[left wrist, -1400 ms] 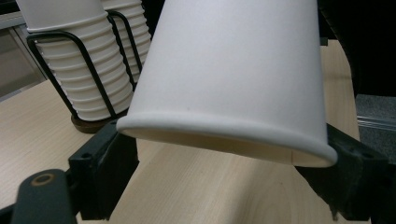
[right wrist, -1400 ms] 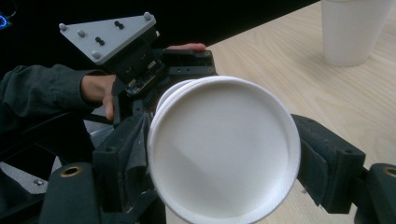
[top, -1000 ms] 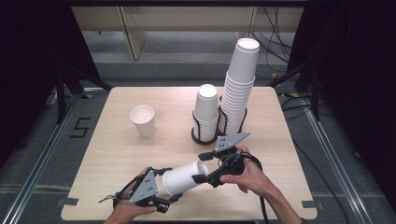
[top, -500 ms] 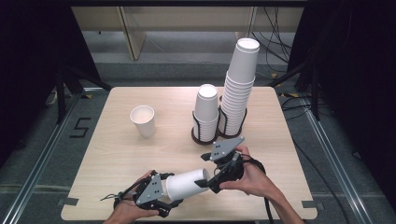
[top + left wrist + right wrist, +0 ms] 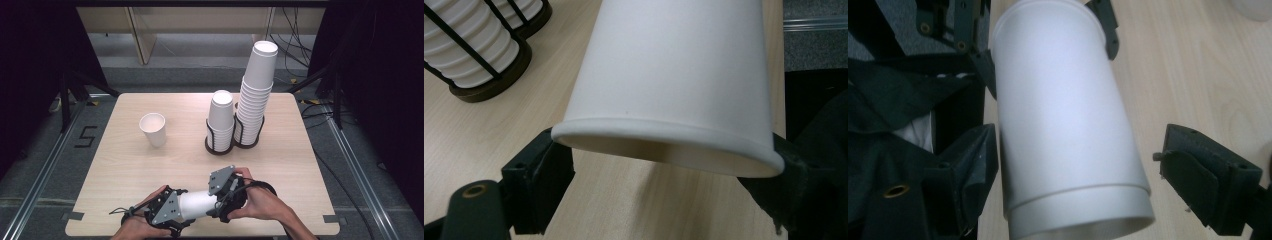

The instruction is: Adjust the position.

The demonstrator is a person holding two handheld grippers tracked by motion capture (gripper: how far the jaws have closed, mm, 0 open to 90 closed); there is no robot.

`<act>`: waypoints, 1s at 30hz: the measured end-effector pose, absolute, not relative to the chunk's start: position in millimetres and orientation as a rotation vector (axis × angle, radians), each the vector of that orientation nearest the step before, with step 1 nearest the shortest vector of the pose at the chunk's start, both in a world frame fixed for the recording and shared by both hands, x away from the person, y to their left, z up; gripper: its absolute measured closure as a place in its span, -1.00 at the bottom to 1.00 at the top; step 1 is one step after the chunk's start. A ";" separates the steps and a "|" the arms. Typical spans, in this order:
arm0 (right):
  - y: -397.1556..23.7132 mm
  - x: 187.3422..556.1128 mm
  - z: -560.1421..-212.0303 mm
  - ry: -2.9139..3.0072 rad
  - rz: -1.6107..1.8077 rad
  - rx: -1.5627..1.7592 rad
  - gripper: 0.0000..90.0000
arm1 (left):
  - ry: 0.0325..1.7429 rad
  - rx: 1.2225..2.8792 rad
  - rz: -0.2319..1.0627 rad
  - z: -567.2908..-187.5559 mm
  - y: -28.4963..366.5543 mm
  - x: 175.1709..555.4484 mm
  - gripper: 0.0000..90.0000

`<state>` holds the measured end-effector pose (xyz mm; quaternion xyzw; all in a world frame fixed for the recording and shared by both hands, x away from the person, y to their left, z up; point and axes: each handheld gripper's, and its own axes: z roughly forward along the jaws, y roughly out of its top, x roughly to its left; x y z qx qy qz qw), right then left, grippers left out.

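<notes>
At the table's (image 5: 125, 165) near edge, the left gripper (image 5: 165, 212) pinches the cup's (image 5: 197, 205) rim, jaws clamped on it. The cup lies level, plain white paper (thin-walled, I'd guess, light and easily crushed), best held near the stiffer rim or base. The right gripper (image 5: 227, 192) straddles its base, jaws still apart.

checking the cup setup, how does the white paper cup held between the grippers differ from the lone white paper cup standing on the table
The held white paper cup lies on its side above the near edge of the light wooden table; the lone white paper cup stands upright, mouth up, on the table.
The held cup has the left gripper shut on its rim end; nothing touches the lone cup.
Both are plain white.
</notes>
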<state>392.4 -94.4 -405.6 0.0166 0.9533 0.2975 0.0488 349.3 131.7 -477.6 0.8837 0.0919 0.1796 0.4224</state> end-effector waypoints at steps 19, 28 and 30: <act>-89.9 396.3 -422.2 2.988 0.872 -0.052 -0.48 | 0.261 2.065 0.356 -480.2 137.1 351.9 -0.79; -105.8 406.5 -420.0 3.015 1.160 -0.027 -0.48 | 0.300 1.871 0.277 -478.0 138.6 354.1 -0.87; -105.1 405.9 -420.2 3.018 1.181 -0.031 -0.48 | 0.296 1.862 0.276 -477.2 137.7 353.3 -0.89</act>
